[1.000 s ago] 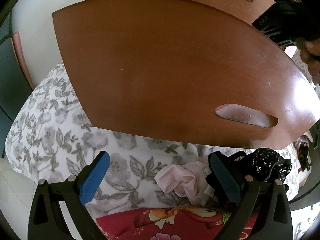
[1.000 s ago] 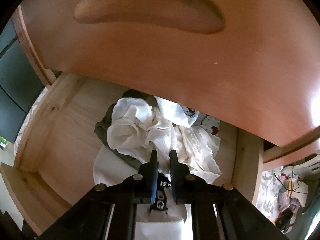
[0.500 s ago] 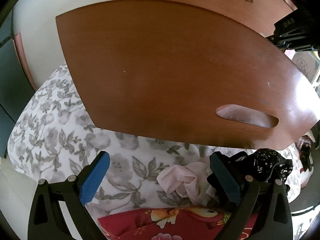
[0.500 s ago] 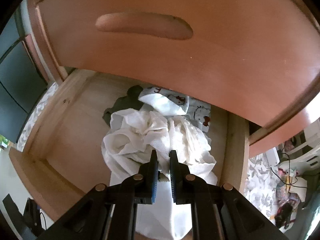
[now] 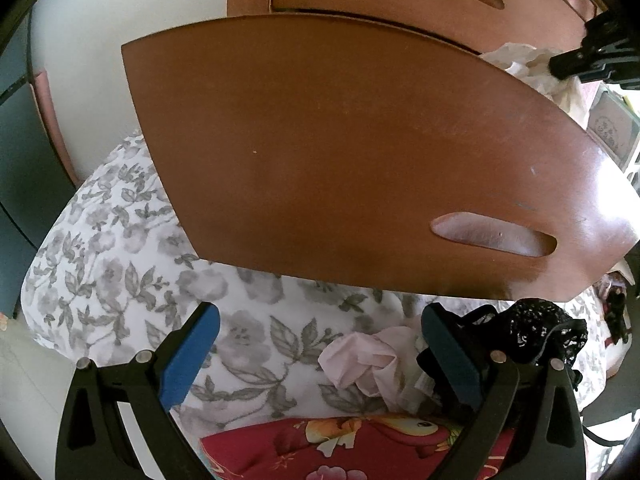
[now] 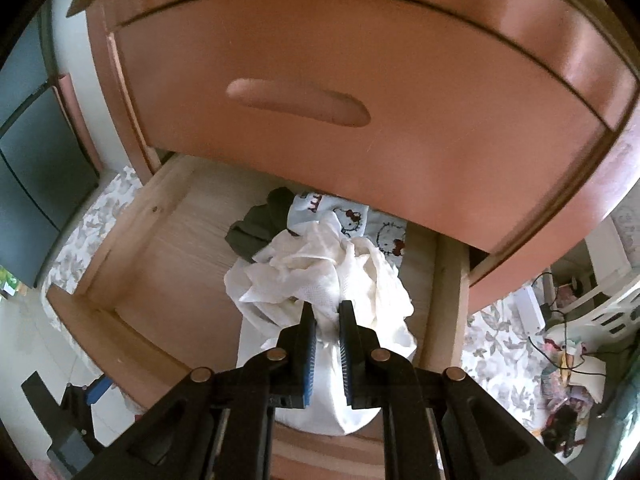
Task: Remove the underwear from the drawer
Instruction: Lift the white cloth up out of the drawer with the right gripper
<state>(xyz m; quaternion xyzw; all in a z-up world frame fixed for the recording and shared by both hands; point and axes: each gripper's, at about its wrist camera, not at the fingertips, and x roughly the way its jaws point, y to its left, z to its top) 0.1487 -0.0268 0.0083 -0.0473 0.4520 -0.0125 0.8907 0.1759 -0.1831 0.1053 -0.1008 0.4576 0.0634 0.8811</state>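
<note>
While the right gripper [image 6: 327, 320] pinches a bunch of white underwear [image 6: 320, 268], its jaws almost together on the cloth, the garment hangs crumpled above the open drawer [image 6: 132, 248]. Under it on the drawer floor lie a dark garment [image 6: 260, 228] and a cartoon-cat print piece [image 6: 360, 224]. Over by the floral bedding [image 5: 120, 264], the left gripper [image 5: 316, 340] hangs with jaws spread wide and nothing between them, a pink garment [image 5: 360, 364] and black lace [image 5: 540, 332] lying just beyond.
</note>
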